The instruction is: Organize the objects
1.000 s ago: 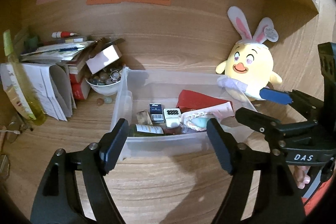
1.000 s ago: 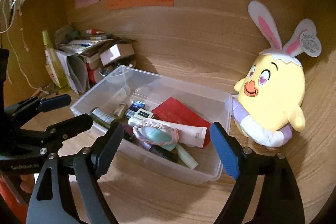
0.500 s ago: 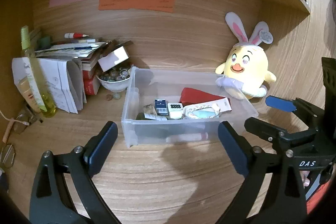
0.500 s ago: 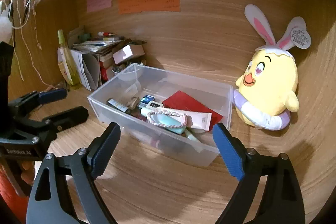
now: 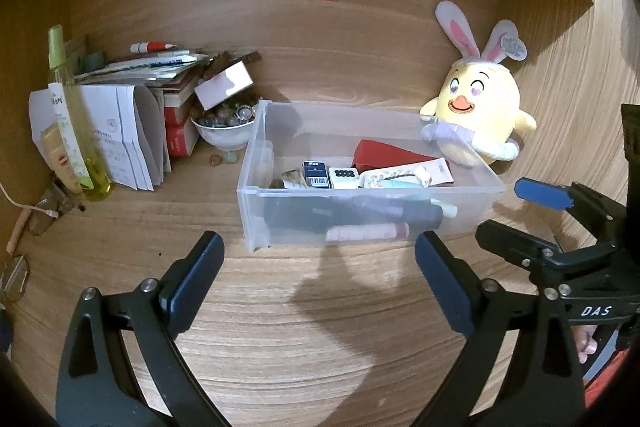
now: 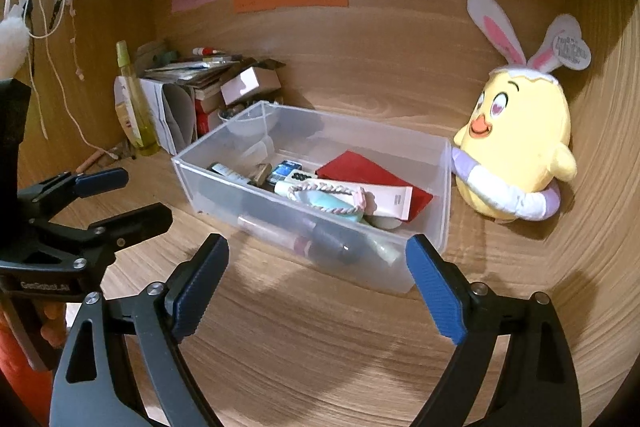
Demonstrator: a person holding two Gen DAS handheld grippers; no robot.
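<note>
A clear plastic bin stands on the wooden desk, also in the right wrist view. In it lie a red card, a small blue box, a white tube, a braided band and dark bottles. My left gripper is open and empty, a short way in front of the bin's near wall. My right gripper is open and empty too, off the bin's near right corner. Each gripper shows in the other's view: right gripper, left gripper.
A yellow chick plush with rabbit ears leans on the bin's right end. To the left are a white bowl of marbles, stacked books and papers, a yellow-green bottle and glasses. A shelf hangs overhead.
Both grippers have drawn back from the bin's front wall, and their jaws stand wider. The bin has stayed where it was on the desk.
</note>
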